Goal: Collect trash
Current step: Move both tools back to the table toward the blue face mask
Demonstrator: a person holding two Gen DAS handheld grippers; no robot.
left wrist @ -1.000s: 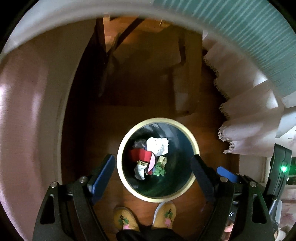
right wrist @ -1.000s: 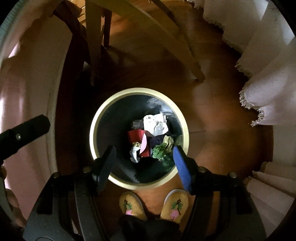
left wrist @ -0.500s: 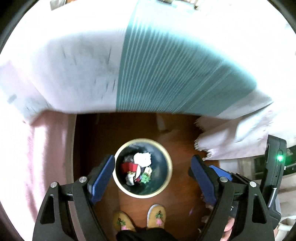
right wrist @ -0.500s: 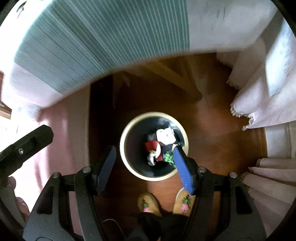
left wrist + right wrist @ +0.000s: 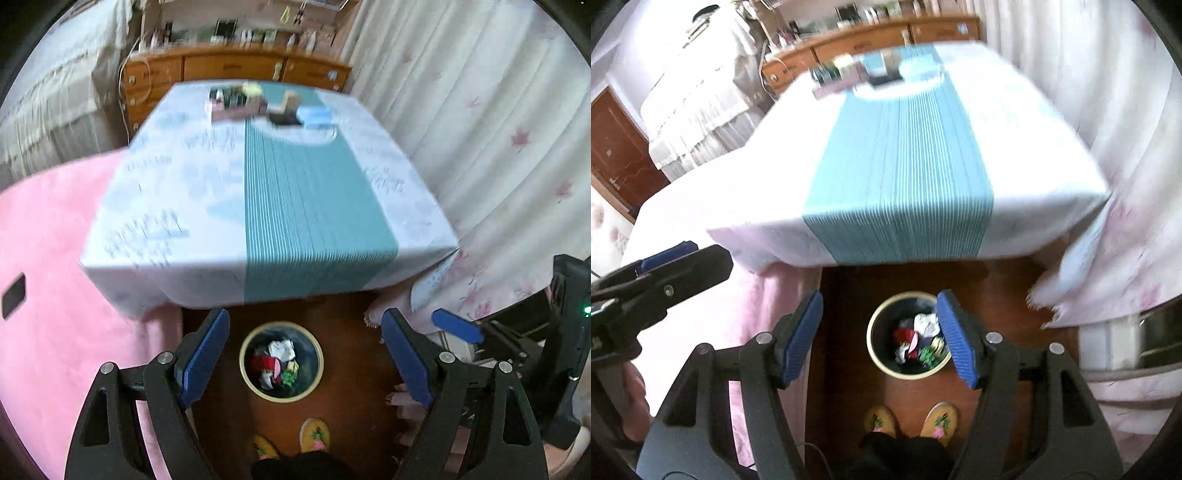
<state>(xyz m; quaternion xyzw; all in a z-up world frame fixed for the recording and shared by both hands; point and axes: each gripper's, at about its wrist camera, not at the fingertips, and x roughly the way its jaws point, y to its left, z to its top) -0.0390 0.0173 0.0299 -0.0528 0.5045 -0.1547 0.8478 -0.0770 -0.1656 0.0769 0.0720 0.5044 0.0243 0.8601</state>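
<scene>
From the left wrist, the left claw (image 5: 306, 350) hangs released, its blue pads spread wide with nothing between them. Far below on the brown wooden floor (image 5: 351, 391) stands the round waste bin (image 5: 317, 373) with a cream rim, and inside it lies the trash (image 5: 275, 363): crumpled white paper, something red, a scrap of green. The bin sits just off the near edge of the tabletop (image 5: 177, 206), which is covered by a white cloth with a teal striped runner (image 5: 310, 206) down its middle. Blurred small items (image 5: 266, 103) cluster at the far edge. A pink rug (image 5: 48, 295) spreads on the left, pale curtains (image 5: 480, 129) hang on the right. Two yellow slippers (image 5: 314, 435) show beneath the bin.

From the right wrist, the right claw (image 5: 881, 339) is likewise released, holding nothing. The waste bin (image 5: 877, 354) appears between its pads, partly hidden behind the right pad, the trash (image 5: 916, 339) piled within. The left claw (image 5: 665, 266) juts in from the left edge of the picture, over the rug (image 5: 775, 295). The tabletop (image 5: 1027, 147) and runner (image 5: 905, 184) fill the upper half, and a wooden dresser (image 5: 871, 40) stands beyond the far edge.
</scene>
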